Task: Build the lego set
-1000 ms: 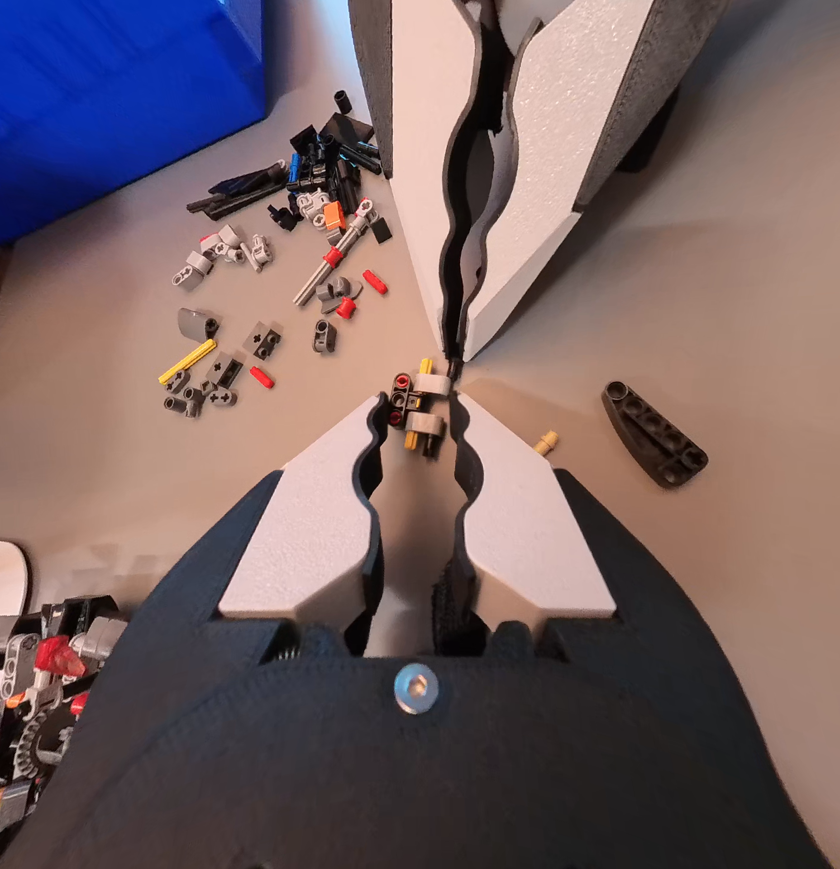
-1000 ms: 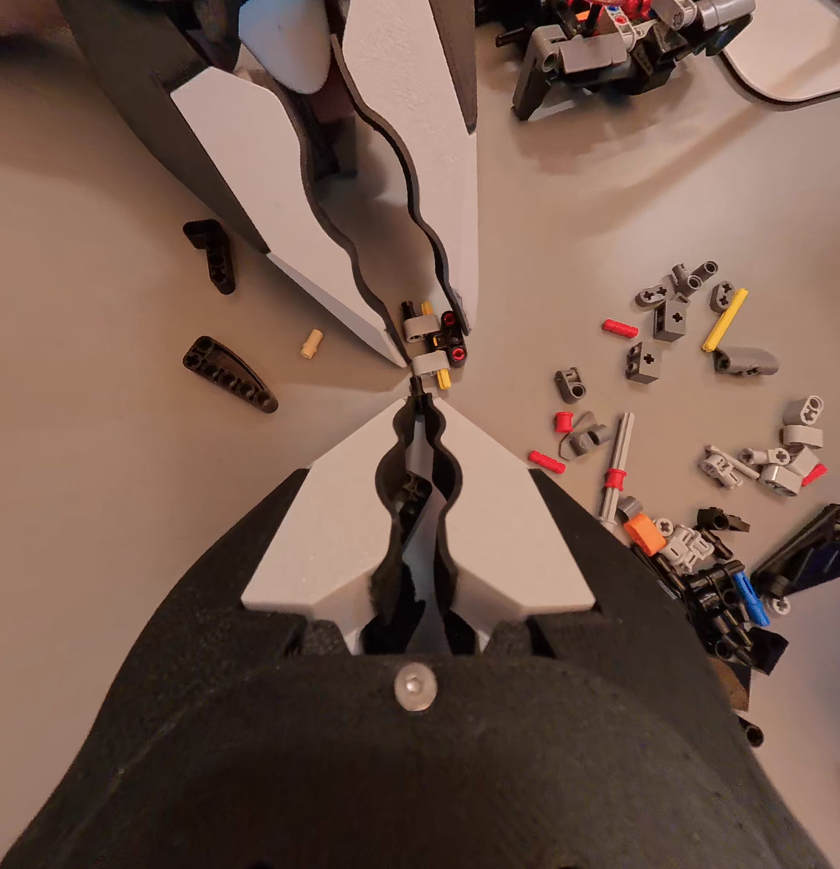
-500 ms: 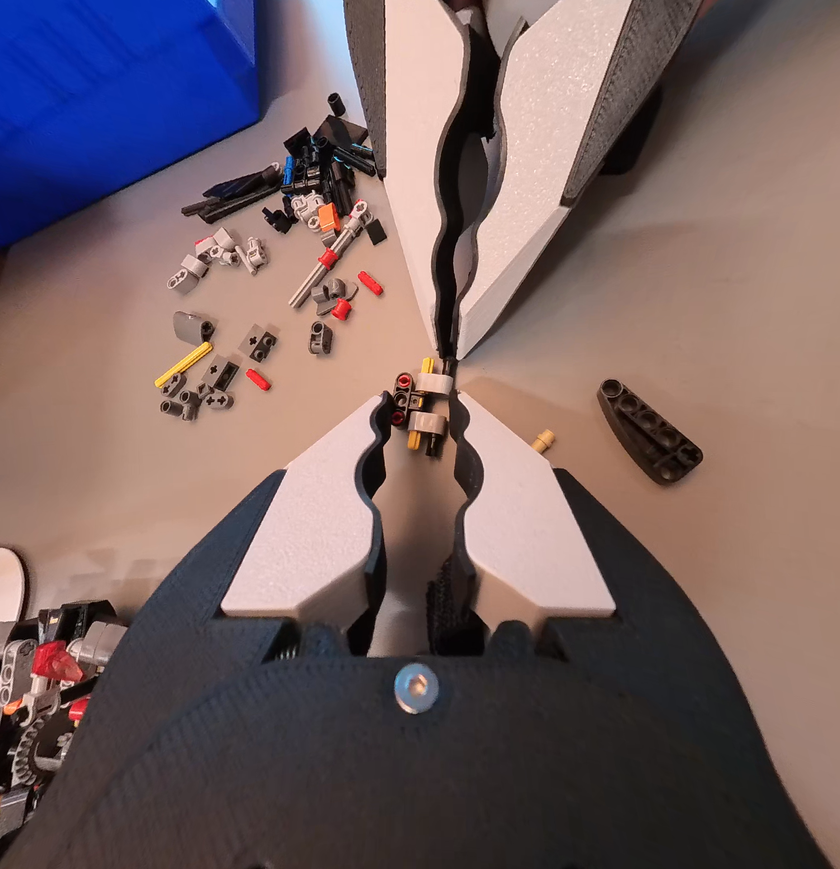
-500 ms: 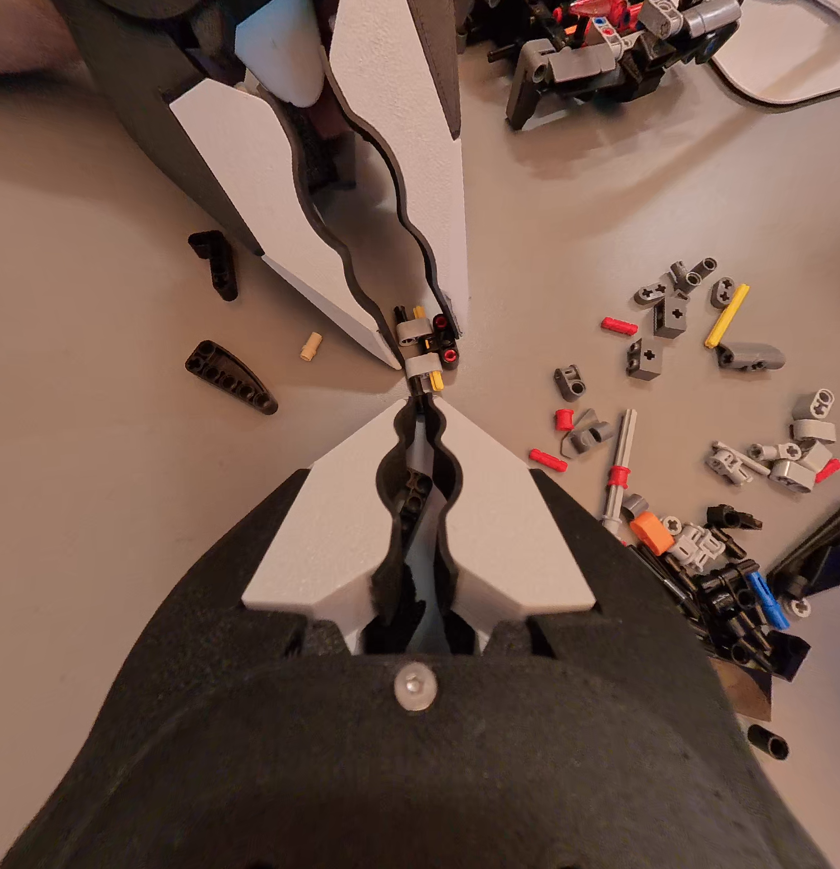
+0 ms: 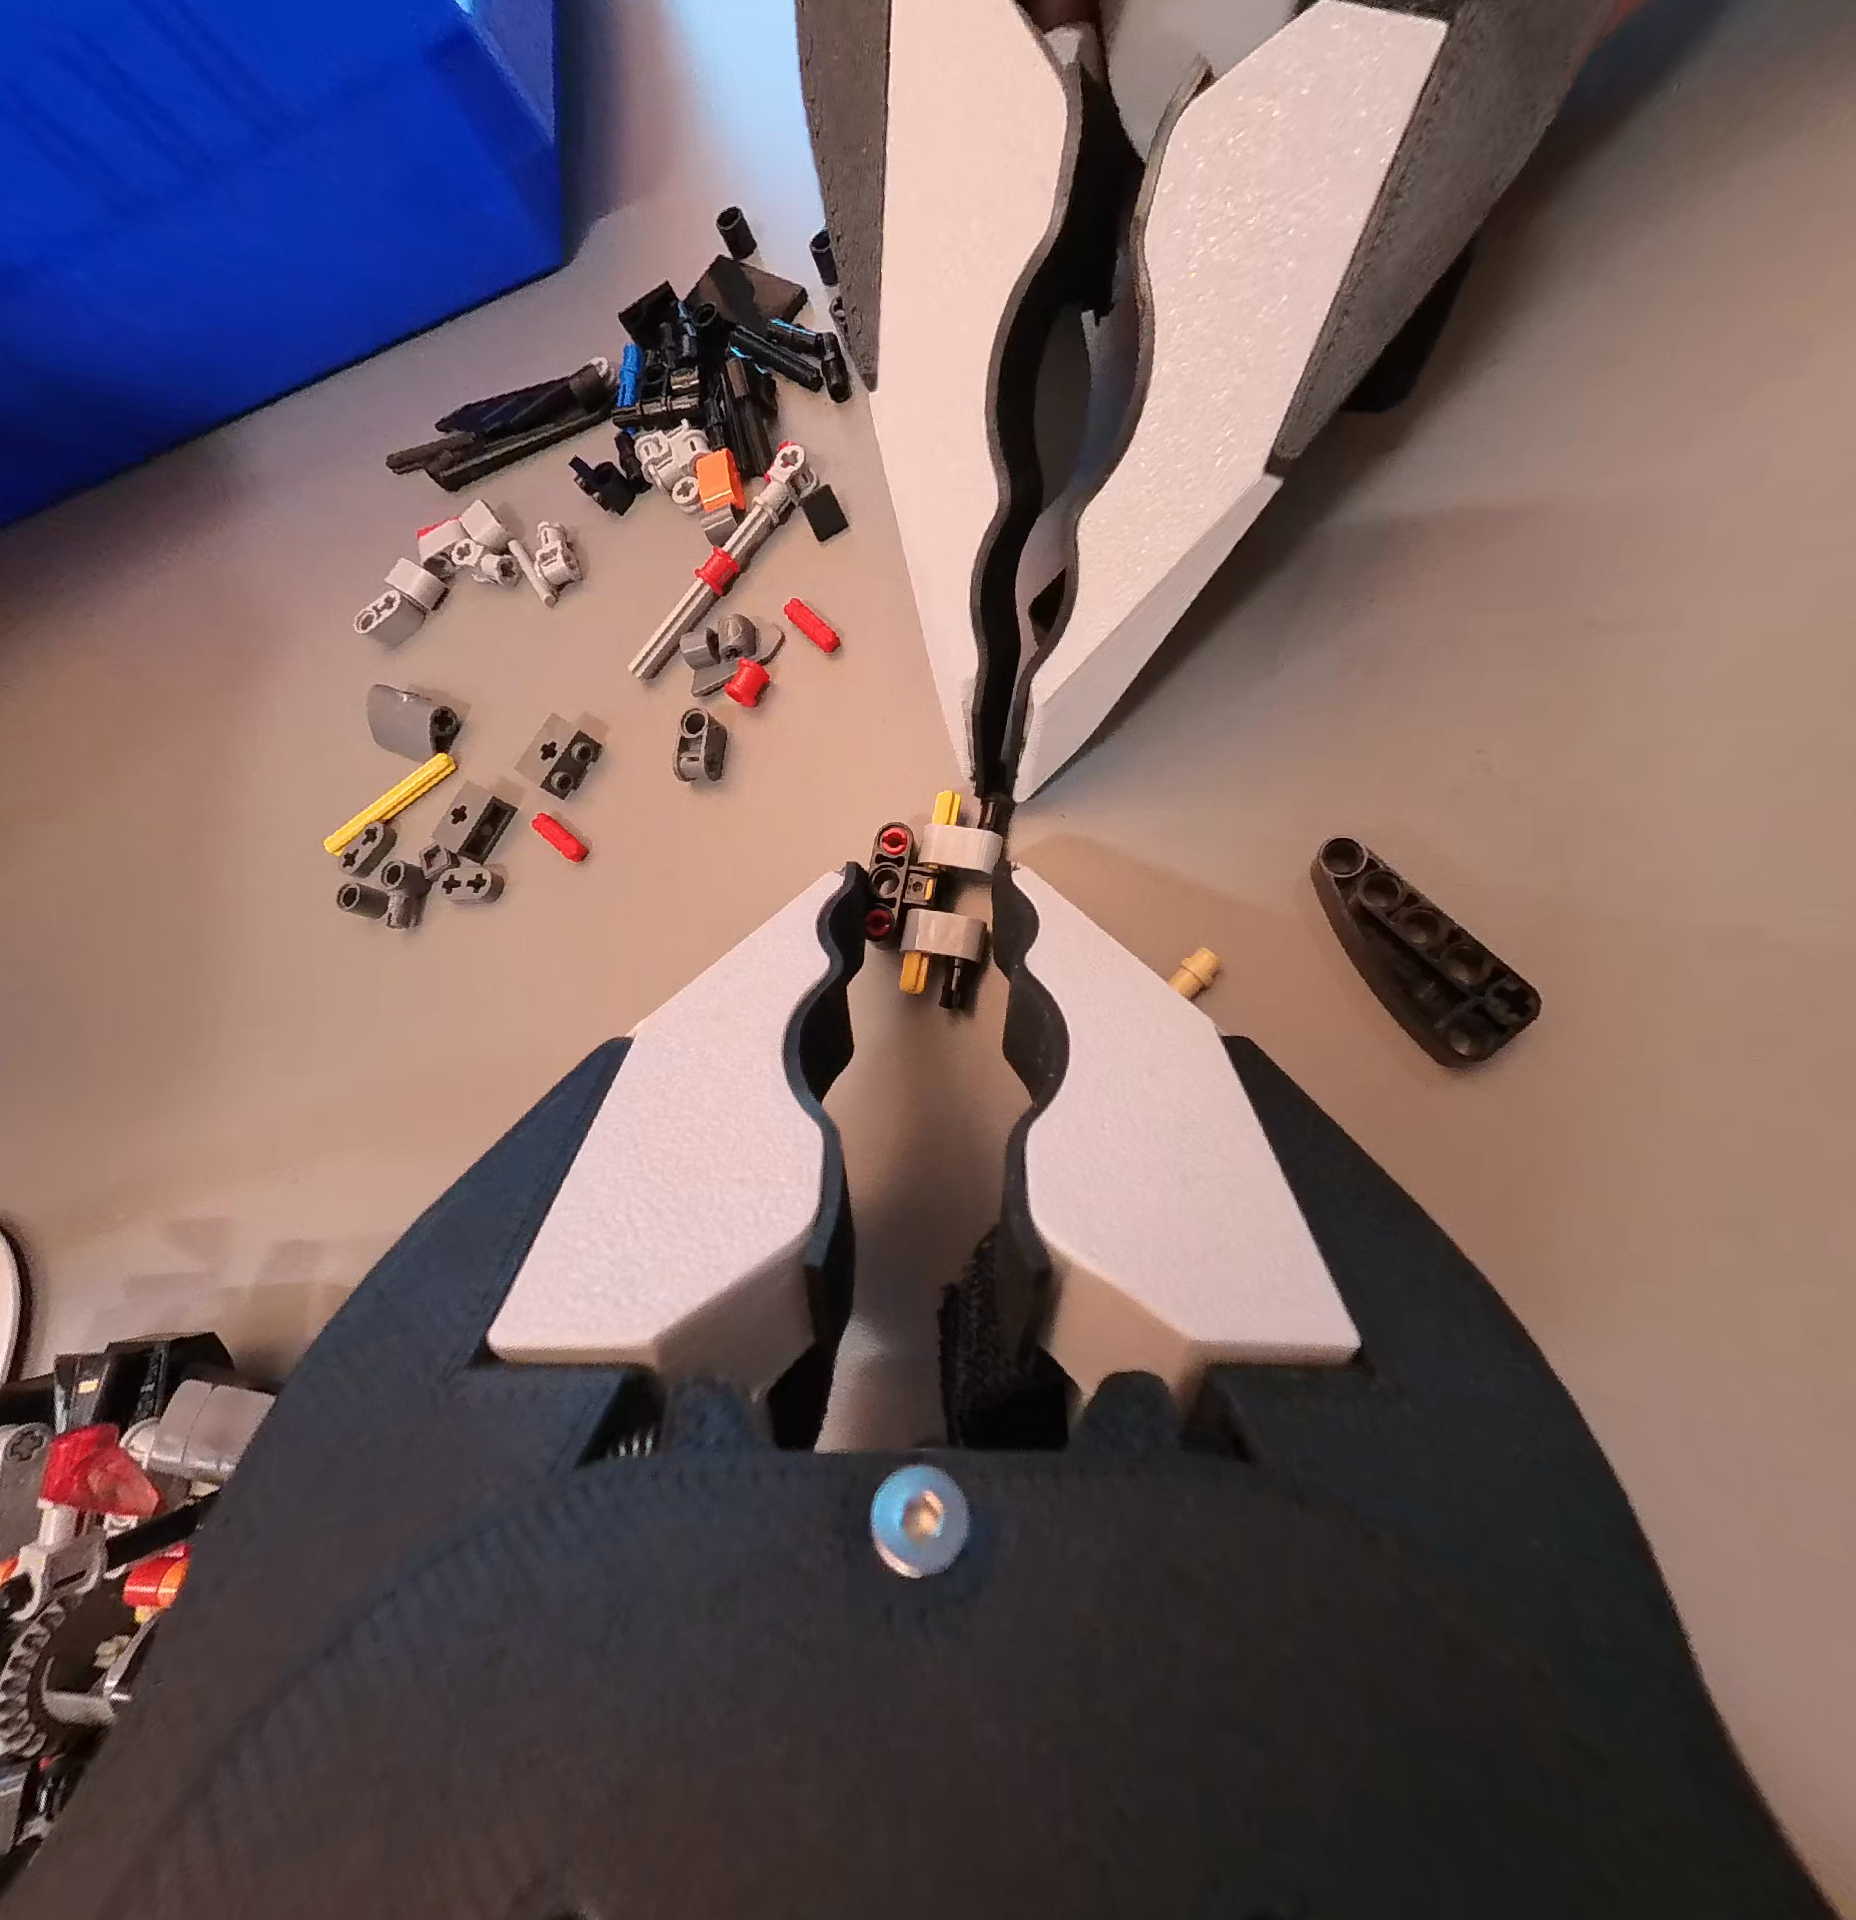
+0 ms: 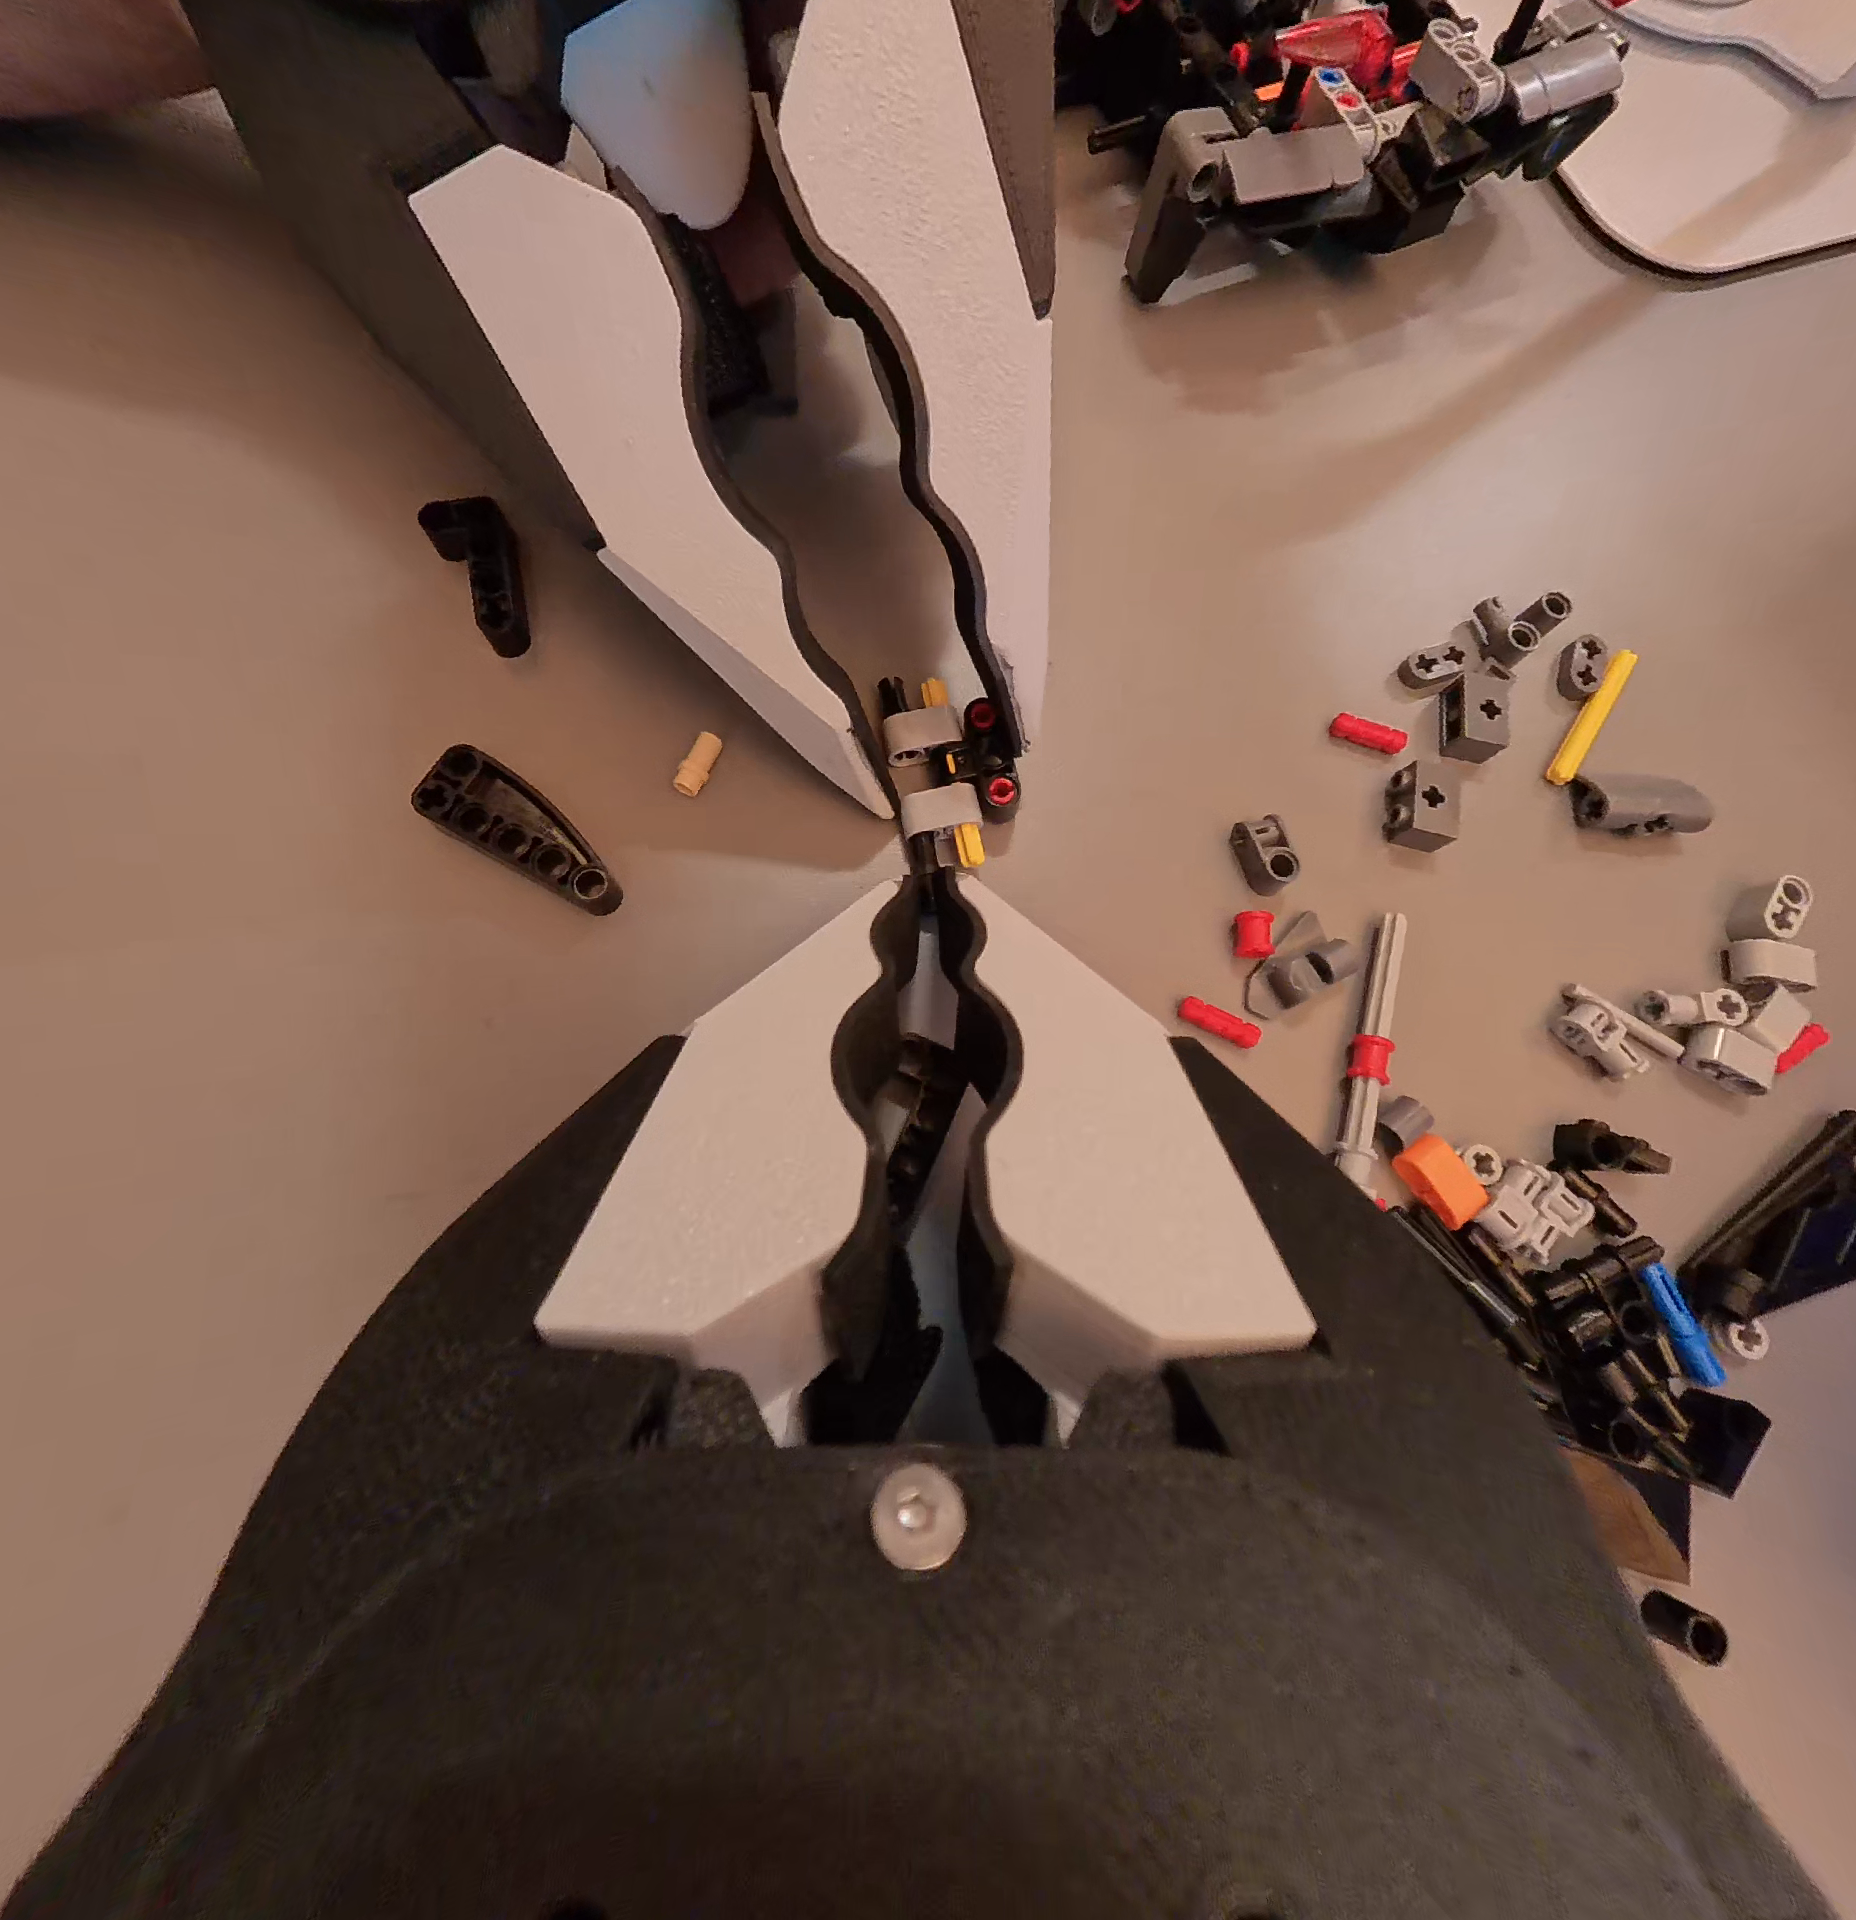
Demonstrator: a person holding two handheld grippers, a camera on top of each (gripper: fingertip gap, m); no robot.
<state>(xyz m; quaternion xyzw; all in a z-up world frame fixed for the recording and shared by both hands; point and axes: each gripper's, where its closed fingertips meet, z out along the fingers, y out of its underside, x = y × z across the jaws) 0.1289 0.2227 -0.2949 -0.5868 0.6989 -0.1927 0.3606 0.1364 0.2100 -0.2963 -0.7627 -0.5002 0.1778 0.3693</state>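
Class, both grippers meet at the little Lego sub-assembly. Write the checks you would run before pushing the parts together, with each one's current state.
1. Left gripper clamps the small sub-assembly from both sides: ok.
2. Right gripper shut on the black pin: ok.
3. Pin lined up with its hole: cannot tell, hidden.
4. Pin fully seated: cannot tell.
5. Tan pin and curved black beam lie apart from both grippers: ok.
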